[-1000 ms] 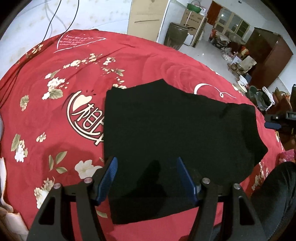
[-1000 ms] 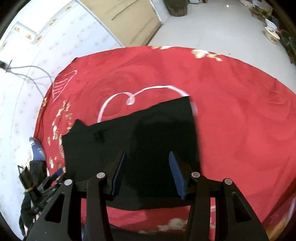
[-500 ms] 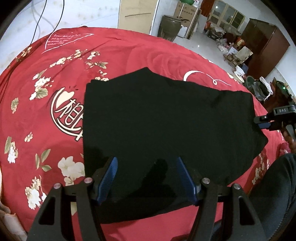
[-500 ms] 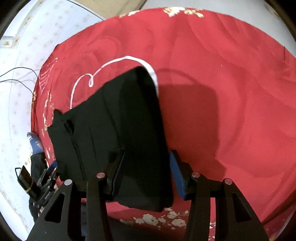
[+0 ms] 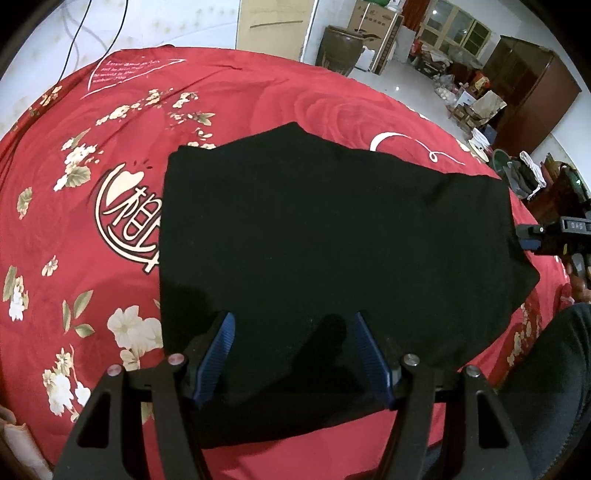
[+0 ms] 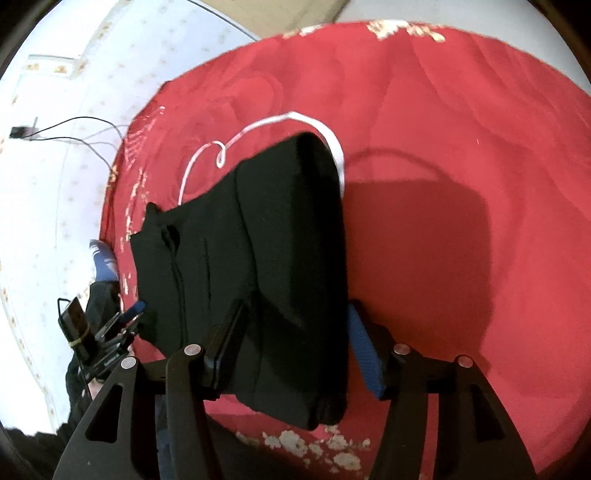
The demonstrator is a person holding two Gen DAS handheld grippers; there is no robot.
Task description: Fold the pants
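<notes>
A: Left gripper (image 5: pixel 291 354) had its fingers spread, with the black pants (image 5: pixel 314 240) lying between them, nothing pinched. The right gripper's (image 6: pixel 295 343) fingers looked spread around a lifted end.

B: So that end could've slipped and flopped crooked onto the red bedspread (image 5: pixel 92 240).

A lived-in home, red floral bedspread (image 5: pixel 110 177), dark wooden cabinet (image 5: pixel 532 85), big ceramic jar (image 5: pixel 341 46) — cardboard boxes (image 5: pixel 376 18), tiled floor (image 5: pixel 406 88)

Black pants (image 6: pixel 280 266) hide the right gripper's (image 6: pixel 291 321) left fingertip (contact unclear).
</notes>
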